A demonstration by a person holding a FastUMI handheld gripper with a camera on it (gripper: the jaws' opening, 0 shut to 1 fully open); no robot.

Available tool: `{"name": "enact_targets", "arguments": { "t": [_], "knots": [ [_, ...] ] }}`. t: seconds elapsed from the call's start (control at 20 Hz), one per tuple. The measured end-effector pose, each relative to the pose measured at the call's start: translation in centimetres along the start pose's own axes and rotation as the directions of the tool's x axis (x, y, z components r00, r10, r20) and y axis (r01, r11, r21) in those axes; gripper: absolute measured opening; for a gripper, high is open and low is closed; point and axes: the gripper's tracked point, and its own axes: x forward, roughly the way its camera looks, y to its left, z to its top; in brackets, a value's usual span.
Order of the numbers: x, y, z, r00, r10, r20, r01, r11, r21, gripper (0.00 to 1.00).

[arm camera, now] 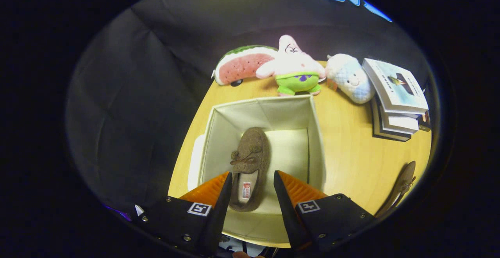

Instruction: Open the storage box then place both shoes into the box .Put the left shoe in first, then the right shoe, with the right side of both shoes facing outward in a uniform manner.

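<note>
Here, what stood before me at the table:

Gripper: the gripper [252,180] hung above the near end of the storage box, its two fingers spread apart, holding nothing.

Storage box: the cream fabric storage box [317,145] stood open on the wooden table [351,152], its mouth turned up toward the gripper.

Shoe in the box: a brown fuzzy slipper [250,160] with a small bow lay on the box floor along the left wall, toe toward the far wall. Its heel end showed between the fingers, beneath them and not touched by either.

Second shoe: another brown slipper [402,187] lay on the table to the right of the box, well apart from it.

Lid: a pale flat piece [194,160] rested against the left outside of the box; I could not tell for sure whether it was the lid.

Far side of table: a watermelon-slice plush [242,64], a pink starfish plush [295,68] and a white lamb plush [349,78] sat in a row beyond the box.

Books: a stack of books [394,102] sat just right of the lamb.
</note>
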Motion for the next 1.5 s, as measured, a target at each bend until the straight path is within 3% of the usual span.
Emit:
{"name": "enact_targets", "arguments": {
  "t": [0.7,1.5],
  "knots": [
    [-9.0,-18.1,-1.4,0.984,-0.108,0.143,0.089,0.987,0.136,0.65],
    [-13.3,-37.1,-13.1,0.952,-0.295,0.086,0.269,0.936,0.229,0.65]
  ]
}}
